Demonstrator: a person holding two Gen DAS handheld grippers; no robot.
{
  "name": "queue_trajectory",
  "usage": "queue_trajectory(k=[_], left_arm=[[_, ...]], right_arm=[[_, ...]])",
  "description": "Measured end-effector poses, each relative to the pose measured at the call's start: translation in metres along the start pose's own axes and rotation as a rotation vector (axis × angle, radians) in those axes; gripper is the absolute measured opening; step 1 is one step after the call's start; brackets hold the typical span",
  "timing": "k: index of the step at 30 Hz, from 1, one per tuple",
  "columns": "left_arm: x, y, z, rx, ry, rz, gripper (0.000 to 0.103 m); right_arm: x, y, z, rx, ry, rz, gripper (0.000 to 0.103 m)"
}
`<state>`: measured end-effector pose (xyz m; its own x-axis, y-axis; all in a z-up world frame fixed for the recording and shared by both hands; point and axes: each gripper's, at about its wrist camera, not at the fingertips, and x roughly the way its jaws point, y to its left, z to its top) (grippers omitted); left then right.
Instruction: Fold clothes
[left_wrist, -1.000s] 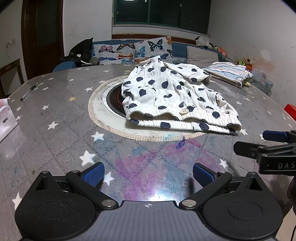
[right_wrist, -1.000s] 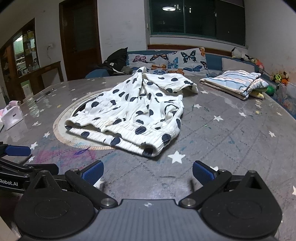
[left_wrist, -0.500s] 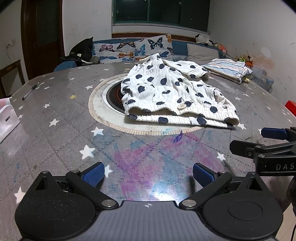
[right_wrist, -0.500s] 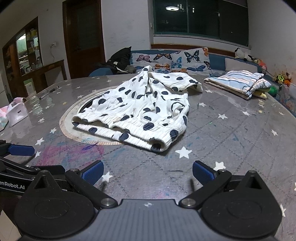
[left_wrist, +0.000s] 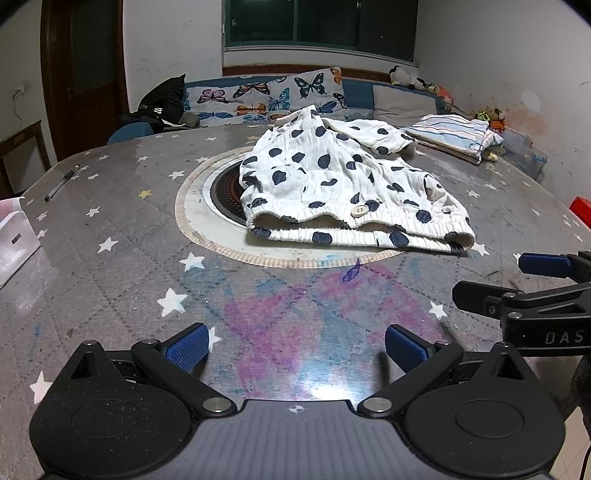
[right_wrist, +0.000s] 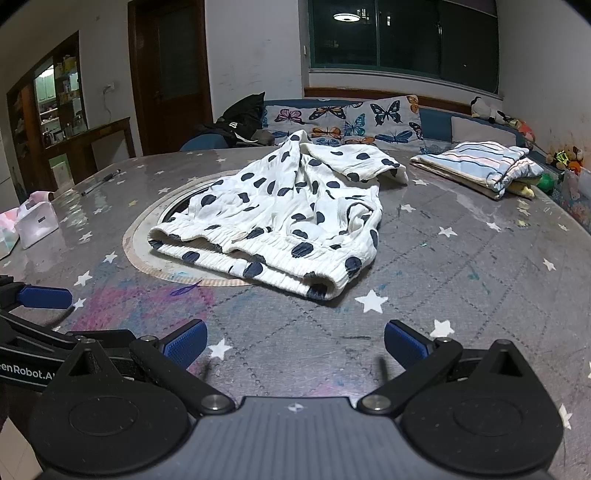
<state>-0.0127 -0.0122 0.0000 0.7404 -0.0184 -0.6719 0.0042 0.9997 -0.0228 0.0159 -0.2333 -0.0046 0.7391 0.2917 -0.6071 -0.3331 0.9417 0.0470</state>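
A white garment with dark blue spots (left_wrist: 343, 184) (right_wrist: 288, 214) lies crumpled on the round table, its ribbed hem toward me and partly over the round insert in the table's middle. My left gripper (left_wrist: 295, 347) is open, low over the near table, well short of the hem. My right gripper (right_wrist: 295, 345) is open too, just as far back, and holds nothing. Each gripper shows in the other's view: the right one (left_wrist: 532, 291) at the right edge, the left one (right_wrist: 33, 314) at the left edge.
A folded striped cloth (right_wrist: 480, 166) lies at the table's far right. A pen (left_wrist: 61, 182) and a white box (left_wrist: 14, 236) sit at the left. A red object (left_wrist: 580, 206) shows at the right edge. A bench with butterfly cushions (left_wrist: 273, 96) runs behind.
Both grippers have drawn back a little and dropped lower toward the table; the garment now sits slightly farther off in both views. The garment itself has not moved.
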Motion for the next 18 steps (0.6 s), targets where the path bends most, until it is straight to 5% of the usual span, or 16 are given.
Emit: queue_trajectory(k=[18], left_arm=[[0.0061,-0.0006,0.0051,0.0,0.011,0.001,0.103]], right_arm=[[0.0048,-0.0032,0.0046,0.008,0.007,-0.005,0.103]])
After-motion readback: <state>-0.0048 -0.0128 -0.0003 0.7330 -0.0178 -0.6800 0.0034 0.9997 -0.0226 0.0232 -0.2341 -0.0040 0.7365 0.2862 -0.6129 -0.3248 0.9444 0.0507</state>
